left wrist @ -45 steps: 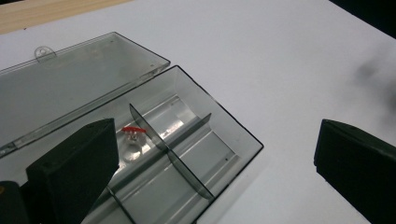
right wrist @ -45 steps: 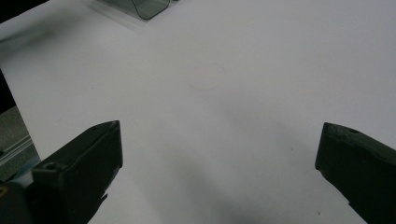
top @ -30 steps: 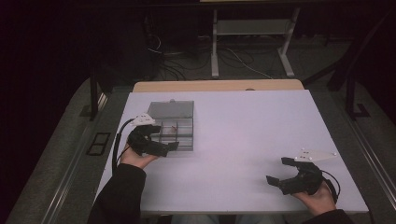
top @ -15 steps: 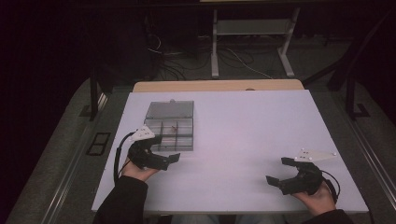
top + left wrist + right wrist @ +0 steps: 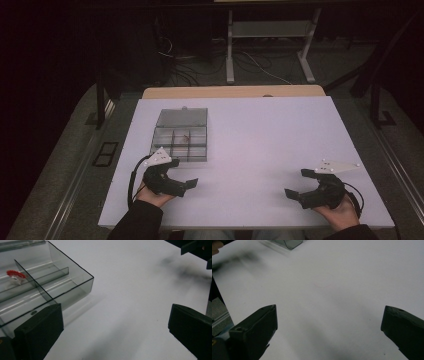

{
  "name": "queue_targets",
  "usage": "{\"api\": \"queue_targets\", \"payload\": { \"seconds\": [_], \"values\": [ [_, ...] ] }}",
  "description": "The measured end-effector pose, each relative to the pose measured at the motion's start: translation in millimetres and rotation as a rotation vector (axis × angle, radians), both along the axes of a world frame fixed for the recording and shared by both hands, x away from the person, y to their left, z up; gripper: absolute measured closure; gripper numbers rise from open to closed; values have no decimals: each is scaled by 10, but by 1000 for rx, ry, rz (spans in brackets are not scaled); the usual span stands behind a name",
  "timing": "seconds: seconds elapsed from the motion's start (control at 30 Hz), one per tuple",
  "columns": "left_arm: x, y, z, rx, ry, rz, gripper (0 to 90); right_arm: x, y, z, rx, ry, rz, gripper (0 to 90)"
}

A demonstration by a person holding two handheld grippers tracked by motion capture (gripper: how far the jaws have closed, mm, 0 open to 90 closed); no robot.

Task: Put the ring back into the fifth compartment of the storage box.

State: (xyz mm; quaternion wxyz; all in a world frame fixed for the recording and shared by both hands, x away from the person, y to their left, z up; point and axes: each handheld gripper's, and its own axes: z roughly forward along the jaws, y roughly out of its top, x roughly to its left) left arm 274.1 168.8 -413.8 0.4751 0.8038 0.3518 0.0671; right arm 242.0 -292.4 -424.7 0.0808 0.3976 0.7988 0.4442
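We see the clear box [image 5: 181, 136] at the table's [image 5: 260, 150] left rear, lid open behind it, a small red piece [image 5: 15, 275] lying in one middle compartment. Probably parked there so our left gripper [image 5: 184, 186] reaches it easily. That gripper sits just in front of the box, near its corner, jaws spread wide, gripping nothing. Our right gripper [image 5: 296, 186] rests well apart at the near right, jaws wide too, empty, over bare table; likely waiting.
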Motion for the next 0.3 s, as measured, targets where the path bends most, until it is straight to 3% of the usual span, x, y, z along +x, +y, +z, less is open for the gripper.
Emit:
{"api": "queue_targets", "payload": {
  "seconds": [0.3],
  "values": [
    [-67,-68,-128,3,11,-31,0,-2,-8,3,2,1,-4,2]
  ]
}}
